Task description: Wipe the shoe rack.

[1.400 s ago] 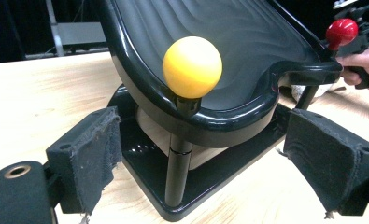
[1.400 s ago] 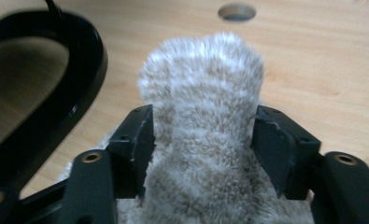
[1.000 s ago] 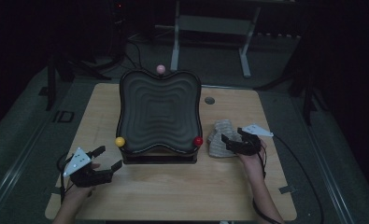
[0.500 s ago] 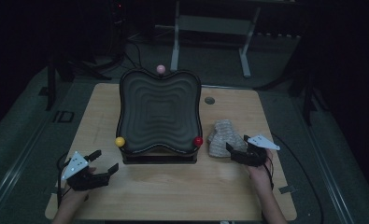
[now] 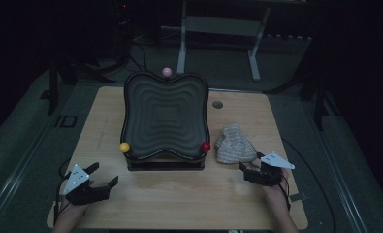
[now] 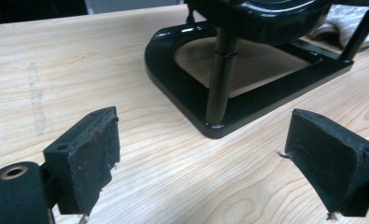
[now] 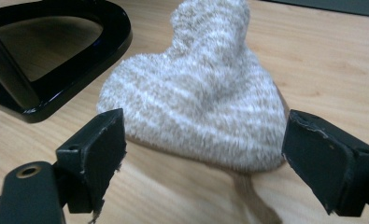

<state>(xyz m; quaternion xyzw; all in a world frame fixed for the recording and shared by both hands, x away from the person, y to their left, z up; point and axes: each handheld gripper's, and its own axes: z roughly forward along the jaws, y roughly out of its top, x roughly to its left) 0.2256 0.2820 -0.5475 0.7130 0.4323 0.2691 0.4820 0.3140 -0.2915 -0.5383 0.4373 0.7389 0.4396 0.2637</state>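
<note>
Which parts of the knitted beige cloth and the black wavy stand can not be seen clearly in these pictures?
- Knitted beige cloth: its far side is hidden by its own bulk in the right gripper view; its shape is too small to tell in the high view.
- Black wavy stand: its top is cut off by the upper edge in the left gripper view.

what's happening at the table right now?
A person holds a gripper in each hand. The right gripper sits open just short of a knitted beige pouch lying on the wooden table, jaws spread to either side of its near edge but not touching it. The left gripper is open and empty near the table's front left corner, facing the base of the black wavy tray stand. Nothing is gripped.
</note>
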